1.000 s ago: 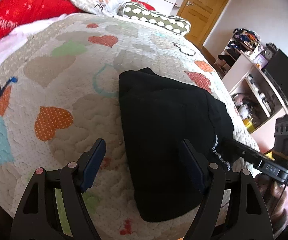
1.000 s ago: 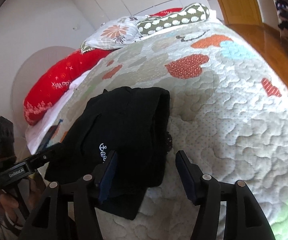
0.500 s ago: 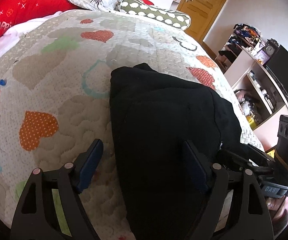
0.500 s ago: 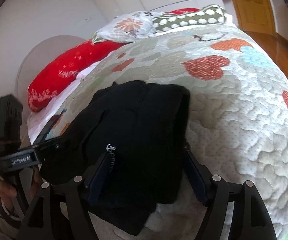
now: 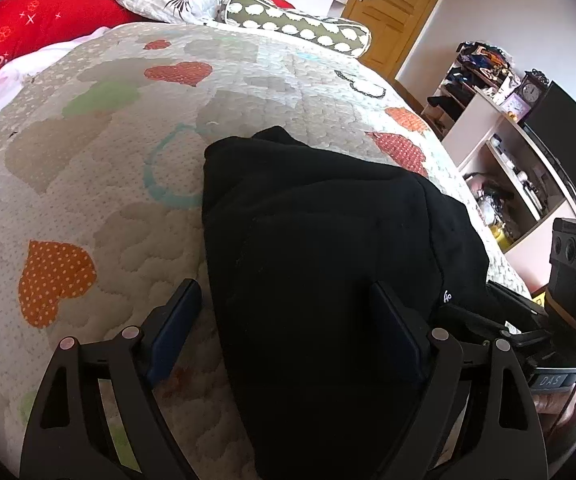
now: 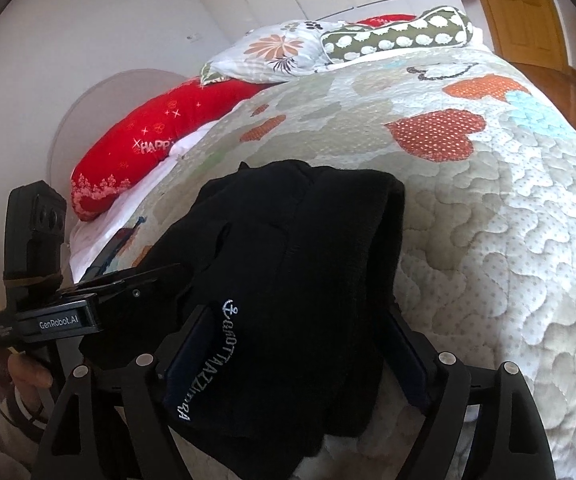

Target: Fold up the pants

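Pants (image 5: 327,248) lay as a compact black bundle on the quilt (image 5: 88,184), filling lower centre of both wrist views, with the white lettering (image 6: 212,360) visible low in the right view. Left gripper (image 5: 288,328) had its jaws well apart, just been opening; its right finger sat over the black cloth, its left finger over bare quilt beside the bundle's edge, pads not pressing. Right gripper (image 6: 291,356) likewise stood wide, jaws just been opening, with cloth between the fingers but no pinch evident. Compared with a second ago, both views showed the bundle larger and lower in frame, so both grippers had closed in on its near edge. Judgement: the fold is mostly made; wide jaws suggest set-up for a fresh grasp for another fold.
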Motion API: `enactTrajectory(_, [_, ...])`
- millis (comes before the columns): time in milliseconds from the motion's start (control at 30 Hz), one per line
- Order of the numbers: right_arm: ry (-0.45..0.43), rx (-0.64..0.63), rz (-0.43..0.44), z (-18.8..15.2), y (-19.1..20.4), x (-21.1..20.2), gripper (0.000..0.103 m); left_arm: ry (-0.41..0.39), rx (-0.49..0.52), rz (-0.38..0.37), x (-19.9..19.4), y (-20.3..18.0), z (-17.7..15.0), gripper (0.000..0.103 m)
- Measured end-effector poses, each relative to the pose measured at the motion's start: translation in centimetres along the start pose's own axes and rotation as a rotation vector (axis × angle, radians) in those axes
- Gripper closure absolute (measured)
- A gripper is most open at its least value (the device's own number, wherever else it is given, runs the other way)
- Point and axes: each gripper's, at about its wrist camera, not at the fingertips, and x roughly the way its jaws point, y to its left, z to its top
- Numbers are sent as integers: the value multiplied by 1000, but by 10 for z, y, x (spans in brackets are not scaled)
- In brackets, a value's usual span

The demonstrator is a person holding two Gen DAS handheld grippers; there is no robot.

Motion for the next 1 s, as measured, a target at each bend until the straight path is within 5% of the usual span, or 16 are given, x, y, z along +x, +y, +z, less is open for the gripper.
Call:
enactTrajectory(133, [-10,-2,3,1,4,3,46,-5,-8,-34,3,2,-1,24])
enactTrajectory(300, [-35,3,2,-1,12,-3,61,-33,-8,-51,-8,-3,1,54])
enactTrajectory(400, [-58,-7,3,4,19,-10,64,-62,-6,-80,-21,-3,9,64])
enactTrajectory(733, [-147,-15,-6,50,30,-12,65,-132,56,-43,-30,-7,63,66])
enactTrajectory(1000, [-162,58,14,94,13,15,66,-84,46,-16,2,13,93,66])
